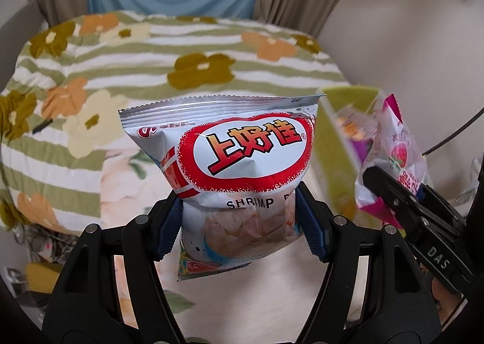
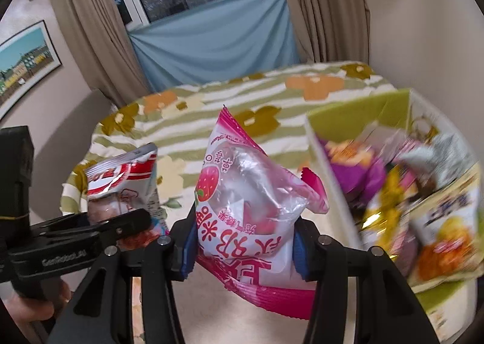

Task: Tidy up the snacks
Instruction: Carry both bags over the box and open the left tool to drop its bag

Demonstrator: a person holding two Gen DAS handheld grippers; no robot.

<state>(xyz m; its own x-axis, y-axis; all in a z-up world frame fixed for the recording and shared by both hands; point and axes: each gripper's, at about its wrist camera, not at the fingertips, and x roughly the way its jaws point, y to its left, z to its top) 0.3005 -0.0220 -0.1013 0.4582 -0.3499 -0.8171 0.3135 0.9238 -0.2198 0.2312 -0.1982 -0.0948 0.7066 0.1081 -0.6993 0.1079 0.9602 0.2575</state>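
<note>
Through the left wrist camera, my left claw (image 1: 239, 223) is clamped on the lower half of a silver-and-red foil bag of shrimp chips (image 1: 230, 168), its blue pads (image 1: 311, 223) pinching the bag in at the waist. The bag stands upright in the air above the bed with the green-striped, flower-printed quilt (image 1: 136, 72). I judge it to be light, puffy with air and slick on the outside, and the chips inside will crush if I squeeze harder. A hold nearer the crimped seam would be kinder to them. To the right, the other claw carries a pink packet beside the lime-green cardboard box (image 1: 335, 144).

Through the right wrist camera, my right claw (image 2: 242, 241) is closed partway on a pink-and-clear plastic packet with a strawberry print (image 2: 248, 193), gripped low down with its top corner pointing up. The film looks thin, soft and crinkly, and it gives easily under the pads. The contents seem small and light, so I expect it to swing rather than slip. The box, just to the right, already holds a blurred jumble of purple, yellow and orange snack packets (image 2: 402, 180). On the left, a hand (image 2: 30, 304) holds the other claw with the chip bag.
</note>
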